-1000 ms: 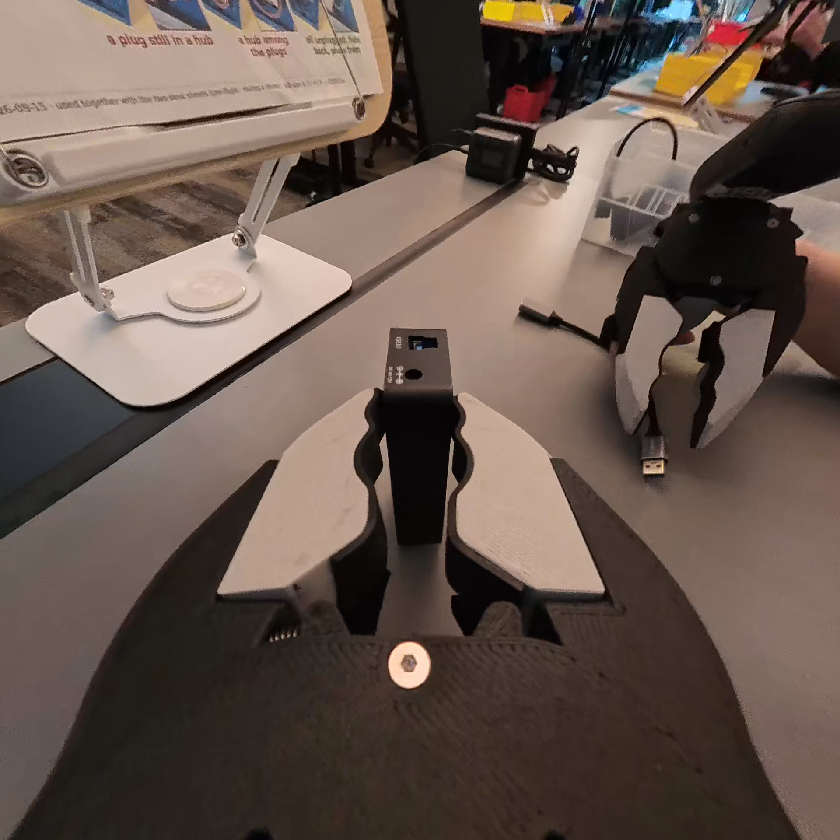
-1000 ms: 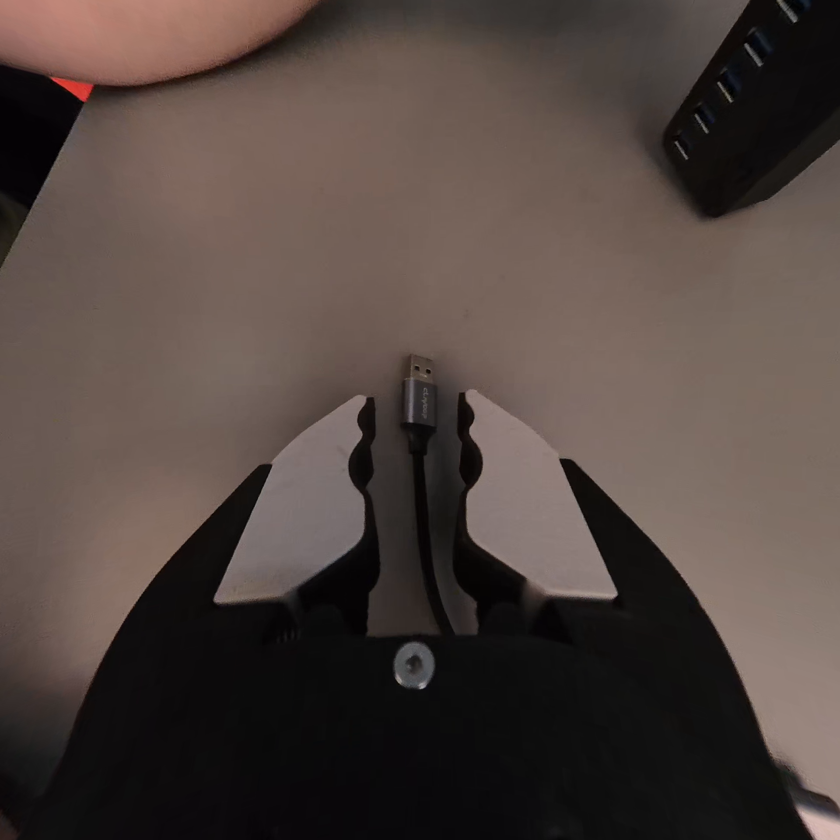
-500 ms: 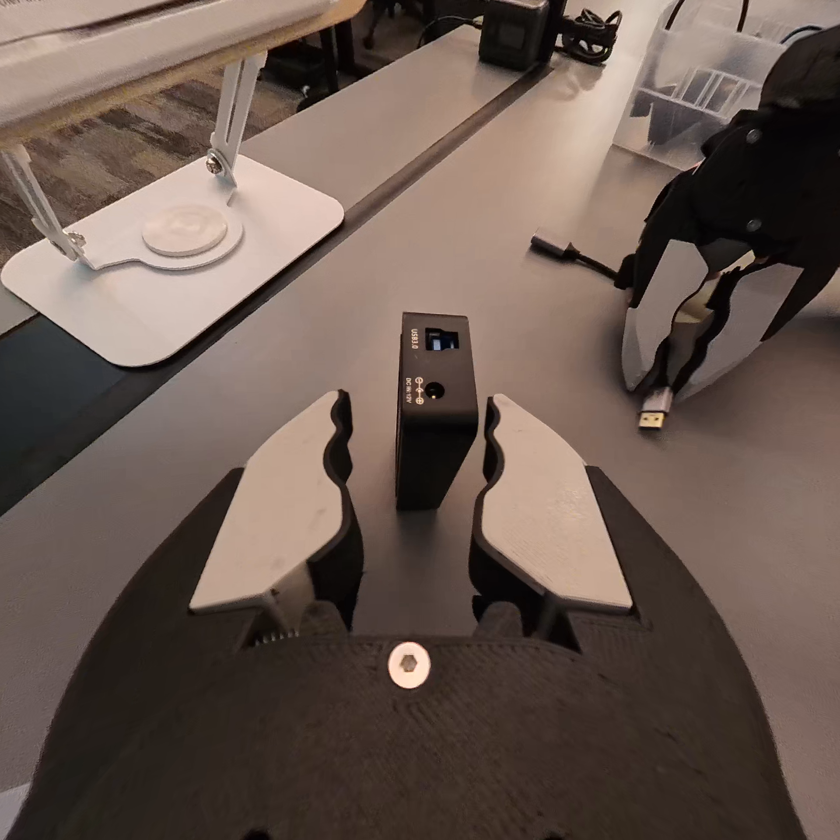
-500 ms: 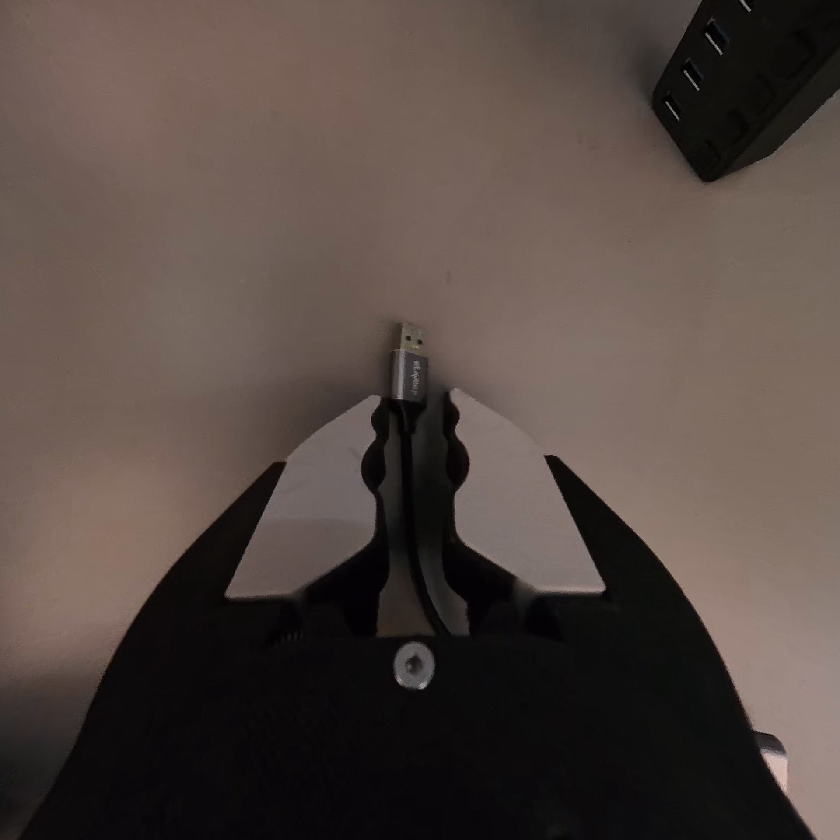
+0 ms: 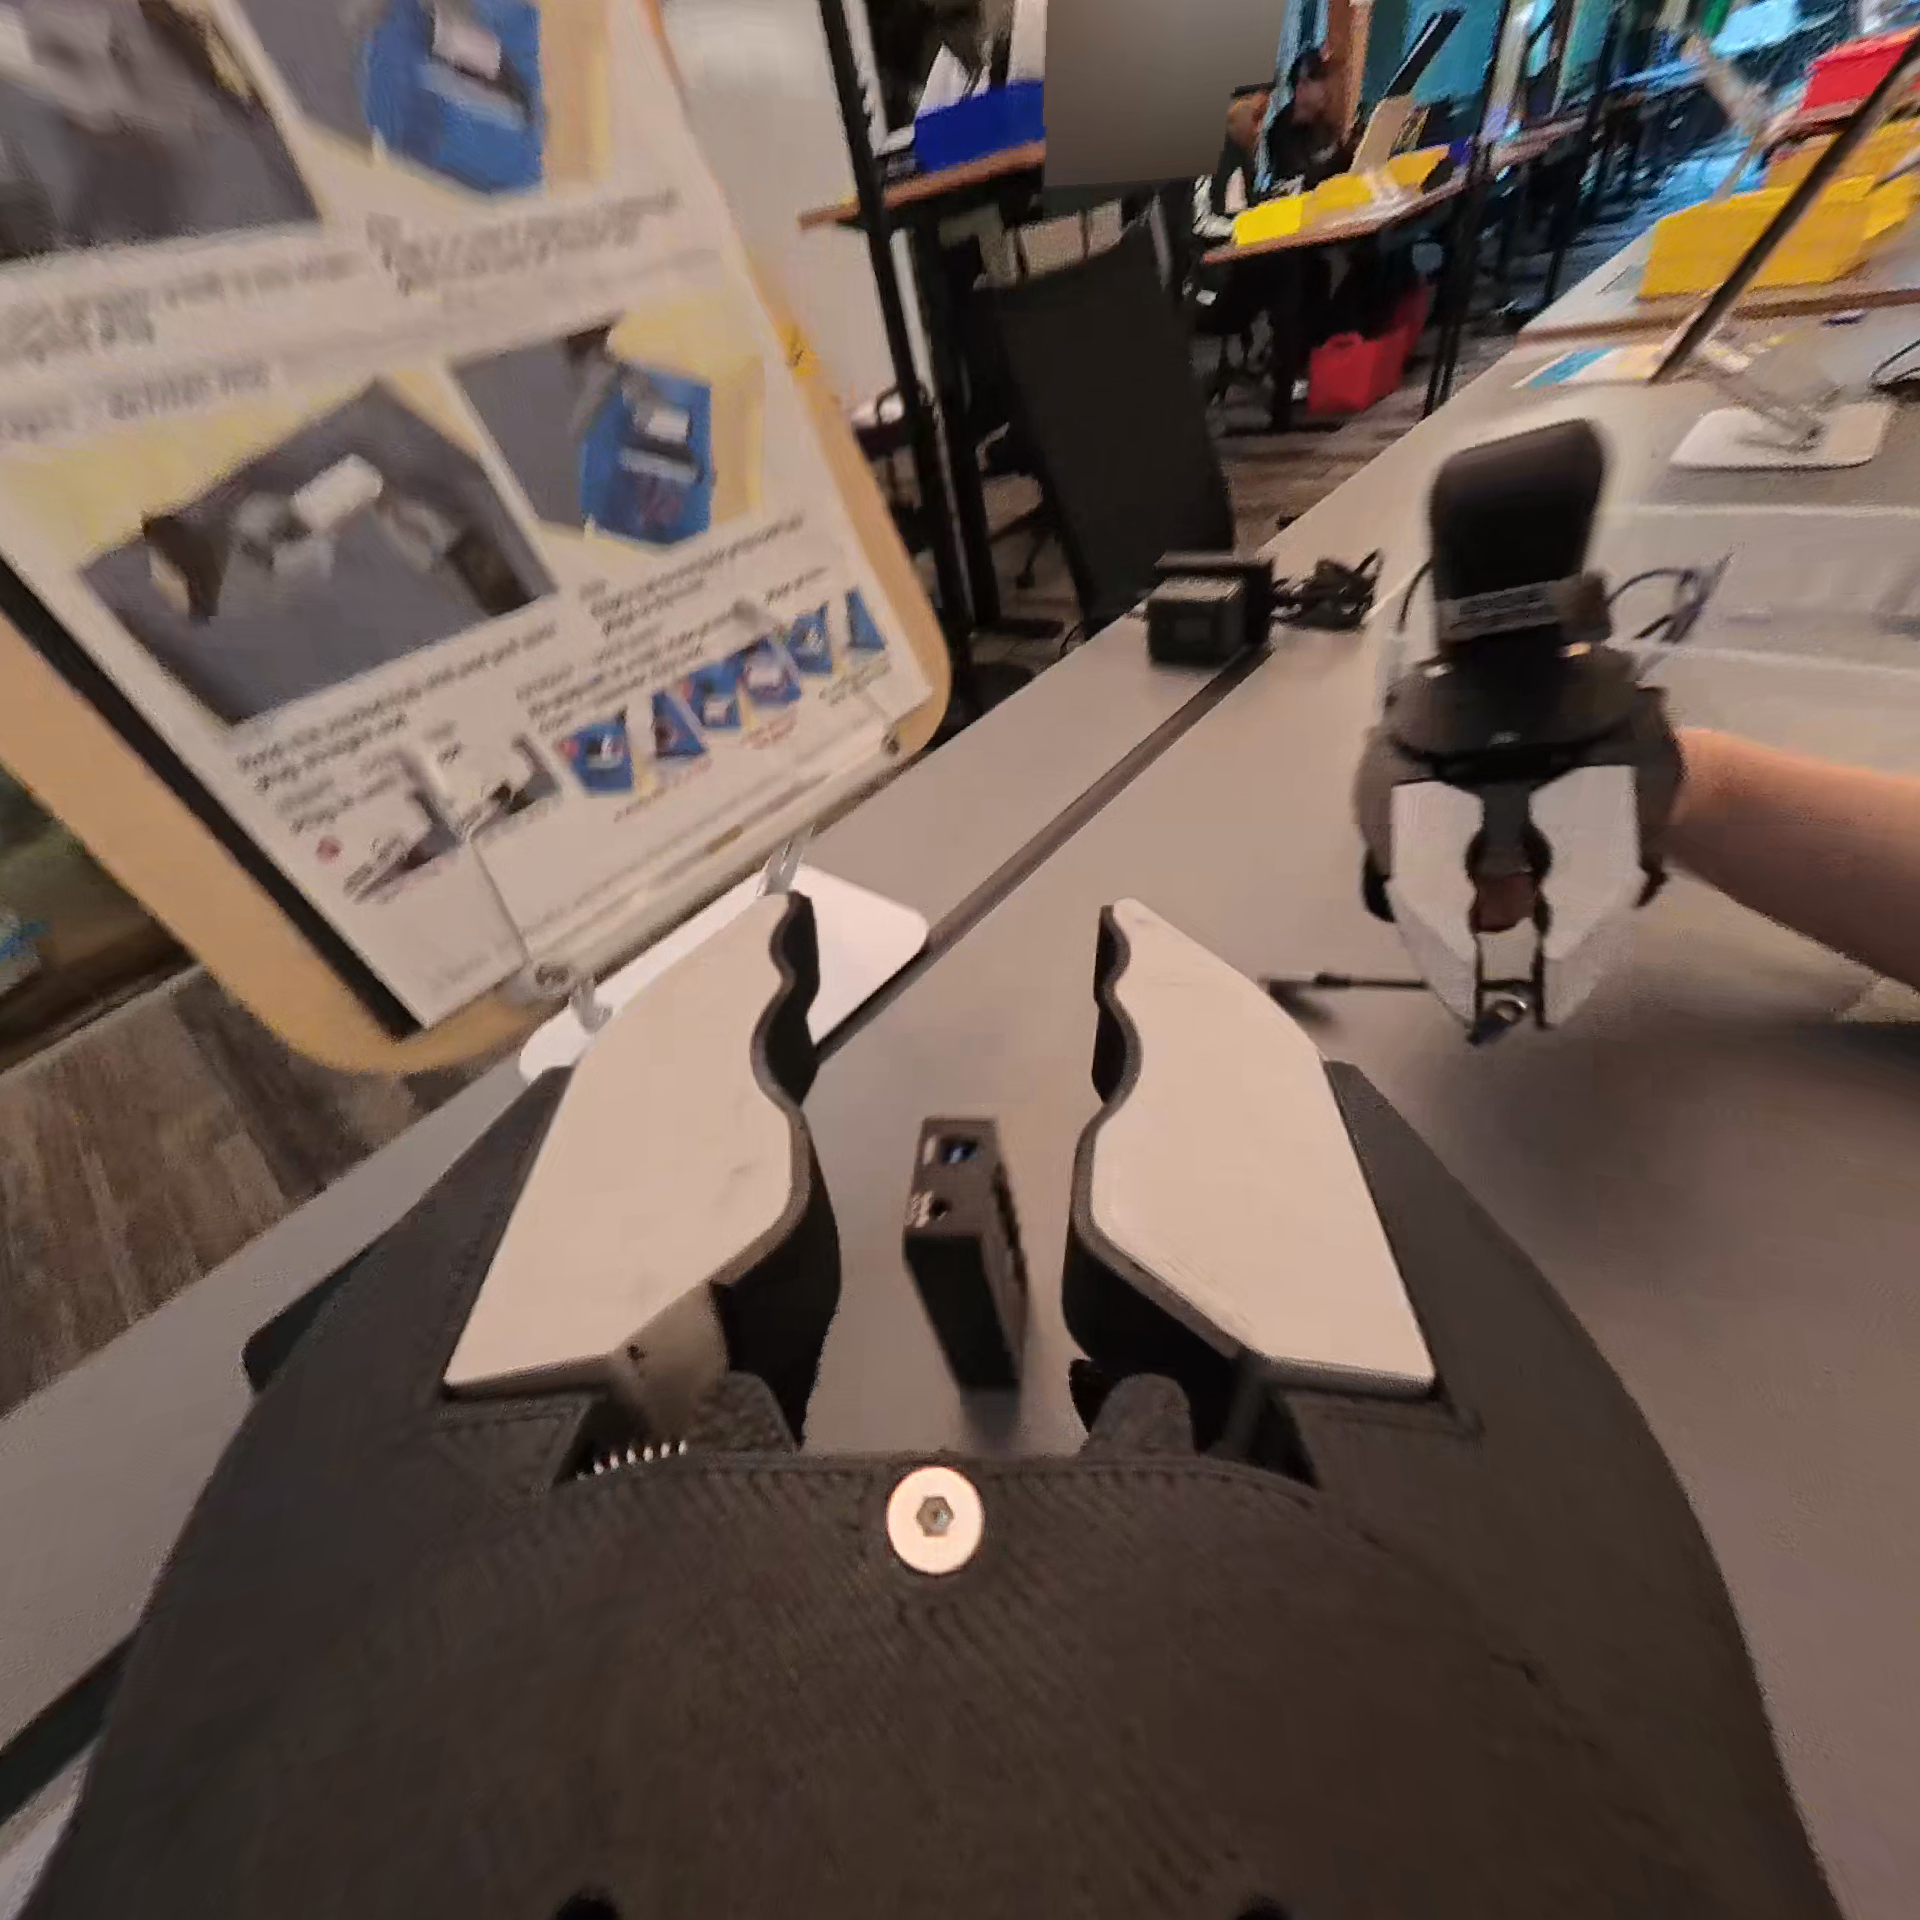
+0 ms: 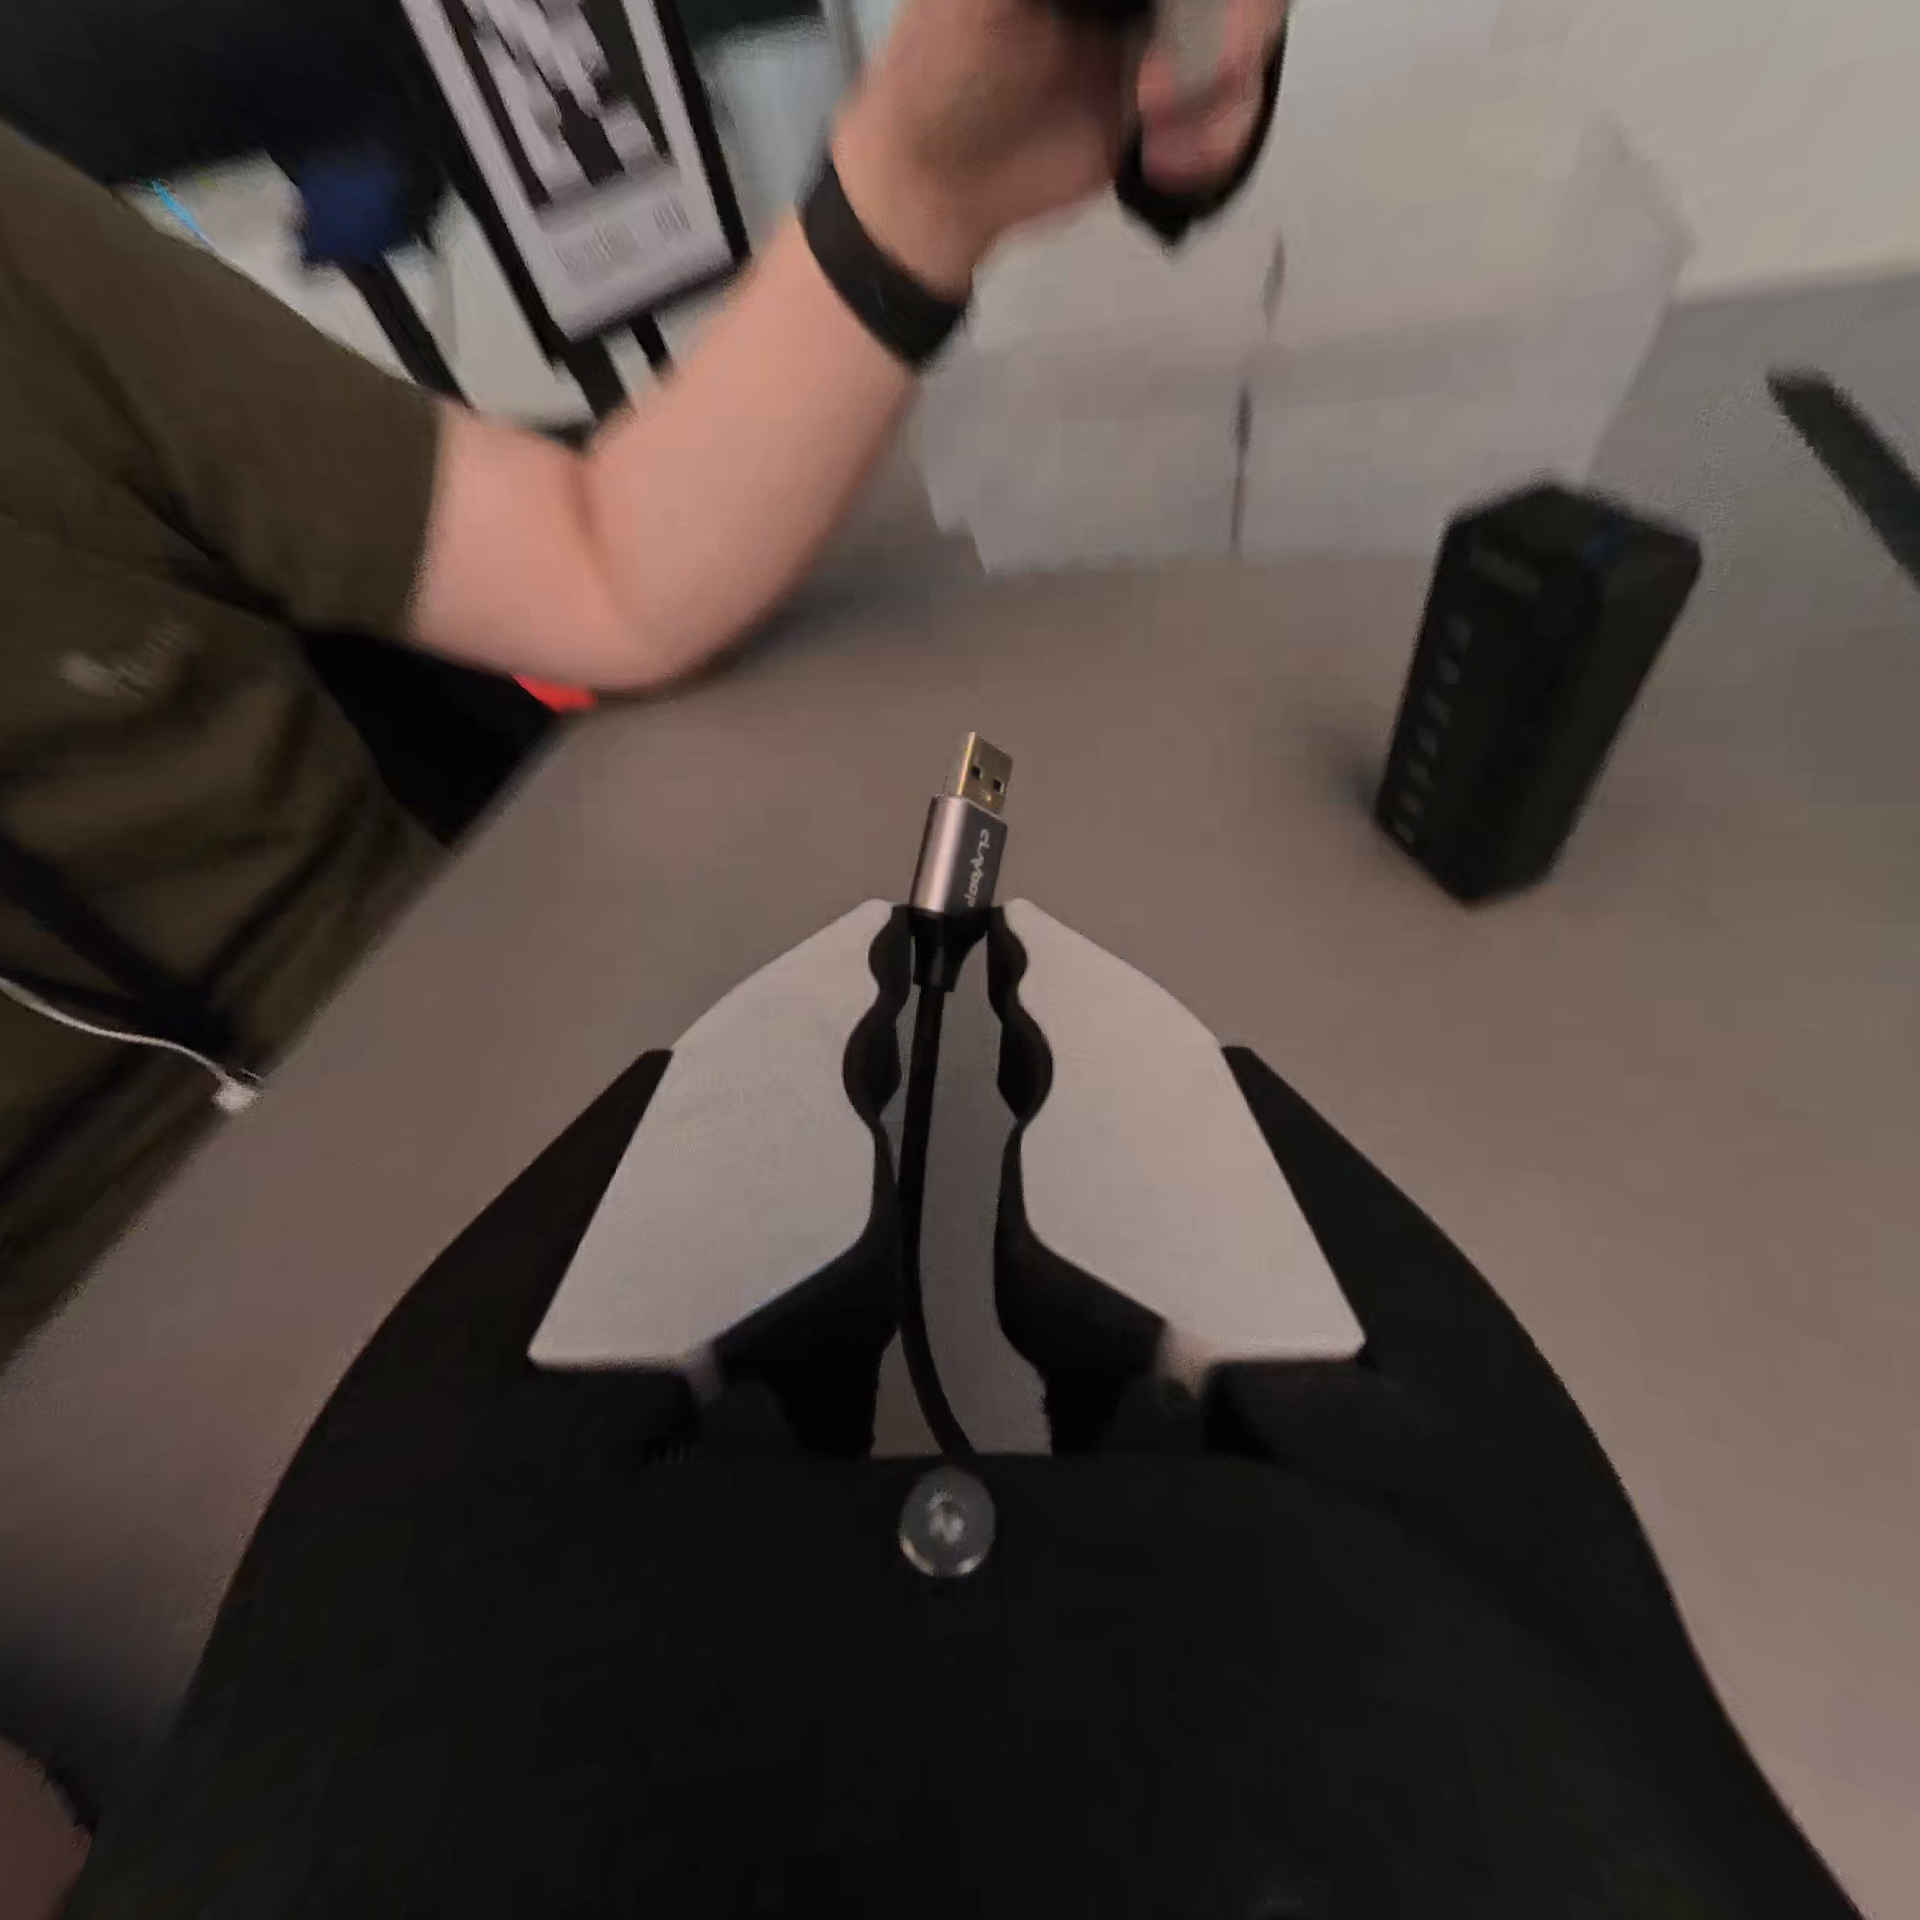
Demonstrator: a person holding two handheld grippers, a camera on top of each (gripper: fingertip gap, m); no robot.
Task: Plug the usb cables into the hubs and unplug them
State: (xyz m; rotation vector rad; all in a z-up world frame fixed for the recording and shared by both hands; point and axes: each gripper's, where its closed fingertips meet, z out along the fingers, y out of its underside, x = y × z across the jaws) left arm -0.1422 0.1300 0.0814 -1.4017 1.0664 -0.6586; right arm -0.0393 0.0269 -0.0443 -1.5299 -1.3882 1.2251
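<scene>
In the left wrist view, a small black USB hub (image 5: 966, 1247) lies on the grey table (image 5: 1558, 1299). My left gripper (image 5: 951, 925) hangs above it, open, and neither pad touches the hub. My right gripper (image 6: 948, 909) is shut on a USB cable just behind its grey plug (image 6: 961, 842). The metal tip points forward, clear of the table. The black cable (image 6: 920, 1195) runs back between the fingers. The left wrist view shows the right gripper (image 5: 1507, 997) raised at the right with the plug at its tips. In the right wrist view, the black hub (image 6: 1527, 696), with several ports, lies ahead to the right.
An instruction board (image 5: 416, 520) on a white stand base (image 5: 862, 935) stands at the left. A dark groove (image 5: 1091, 810) runs along the table. A black box (image 5: 1205, 618) with cables sits at the back. A person's forearm (image 6: 675, 520) crosses the right wrist view. Left tips to right tips: about 20 centimetres.
My left gripper opened, let go of the hub and rose above it. My right gripper closed on the cable behind the plug and lifted it off the table.
</scene>
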